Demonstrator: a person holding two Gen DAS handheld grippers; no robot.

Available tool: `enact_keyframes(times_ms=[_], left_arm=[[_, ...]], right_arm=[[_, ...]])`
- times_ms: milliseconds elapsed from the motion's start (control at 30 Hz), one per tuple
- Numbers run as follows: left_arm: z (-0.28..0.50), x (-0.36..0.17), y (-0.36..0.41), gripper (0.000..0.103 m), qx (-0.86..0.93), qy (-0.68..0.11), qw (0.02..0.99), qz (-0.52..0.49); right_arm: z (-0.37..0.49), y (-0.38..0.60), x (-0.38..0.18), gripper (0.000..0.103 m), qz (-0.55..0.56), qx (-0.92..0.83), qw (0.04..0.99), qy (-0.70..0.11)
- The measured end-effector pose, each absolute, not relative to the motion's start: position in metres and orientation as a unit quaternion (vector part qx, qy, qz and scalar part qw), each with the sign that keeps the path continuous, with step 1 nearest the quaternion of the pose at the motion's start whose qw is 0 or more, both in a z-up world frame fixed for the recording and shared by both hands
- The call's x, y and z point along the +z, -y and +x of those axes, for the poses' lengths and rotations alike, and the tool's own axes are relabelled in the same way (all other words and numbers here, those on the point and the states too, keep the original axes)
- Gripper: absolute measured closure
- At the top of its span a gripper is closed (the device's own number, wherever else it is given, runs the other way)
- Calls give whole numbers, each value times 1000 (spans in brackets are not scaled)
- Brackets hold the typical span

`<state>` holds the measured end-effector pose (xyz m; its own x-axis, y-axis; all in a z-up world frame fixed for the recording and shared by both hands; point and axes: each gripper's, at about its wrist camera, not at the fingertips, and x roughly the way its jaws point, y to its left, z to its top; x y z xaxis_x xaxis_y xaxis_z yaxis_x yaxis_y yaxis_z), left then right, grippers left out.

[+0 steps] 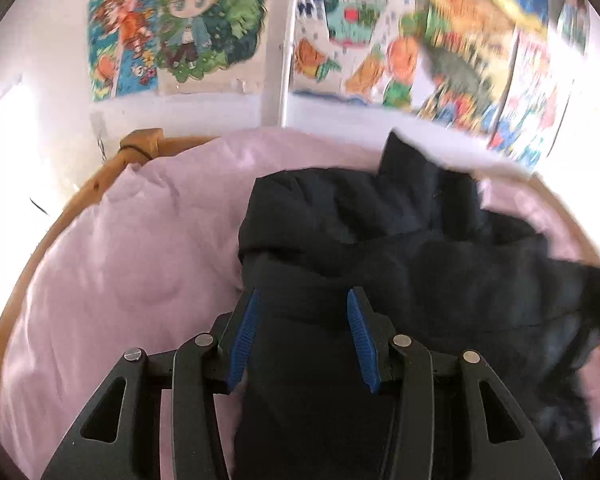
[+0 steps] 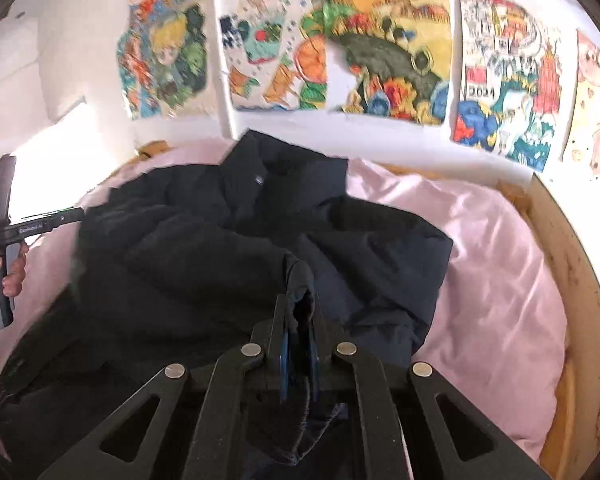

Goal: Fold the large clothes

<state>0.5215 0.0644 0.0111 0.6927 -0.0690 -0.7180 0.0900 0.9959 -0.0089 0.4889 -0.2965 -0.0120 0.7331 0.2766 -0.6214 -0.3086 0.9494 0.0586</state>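
- Left wrist view: the left gripper (image 1: 302, 300) has its jaws spread wide, its blue pads (image 1: 242, 340) well apart; dark fabric of the jacket (image 1: 400, 248) lies between and beneath them, gripped by neither pad.
- Right wrist view: the right gripper (image 2: 299, 316) is clenched on a bunched edge of the jacket (image 2: 220, 248); the pinched fold rises between the jaws and hangs below them.
- Jacket position: a dark, padded garment, crumpled in a heap on the pink duvet (image 2: 492, 264); the duvet covers a bed with a wooden frame (image 2: 572, 264).
- Left margin of the right wrist view: the person's left hand (image 2: 10, 276) holds the handle of the other gripper beside the jacket's edge.
- Background: coloured drawings (image 2: 388, 40) are fixed to the white wall (image 1: 40, 40) behind the bed; several are blurred.
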Motion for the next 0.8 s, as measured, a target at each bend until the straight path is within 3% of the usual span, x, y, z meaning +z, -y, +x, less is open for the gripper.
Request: enact_keyframes(times_ms=[100, 133, 233, 500, 633, 733, 800], left_arm=[[537, -18, -61, 62, -29, -400, 914, 54], [541, -27, -64, 54, -24, -402, 913, 65], [544, -47, -77, 44, 5, -397, 915, 78], [541, -36, -101, 43, 20, -394, 918, 36], [516, -7, -93, 38, -43, -344, 938, 8], [528, 2, -74, 35, -23, -332, 941, 66], [549, -6, -64, 35, 8, -352, 930, 104]], right_arm=[[501, 303, -31, 95, -3, 161, 922, -351], [506, 303, -39, 95, 3, 160, 920, -358], [512, 298, -52, 95, 19, 164, 915, -367], [525, 272, -63, 93, -44, 119, 926, -355], [504, 288, -54, 73, -39, 79, 941, -327], [485, 284, -36, 58, -64, 22, 960, -272], [478, 272, -25, 57, -66, 55, 963, -254]])
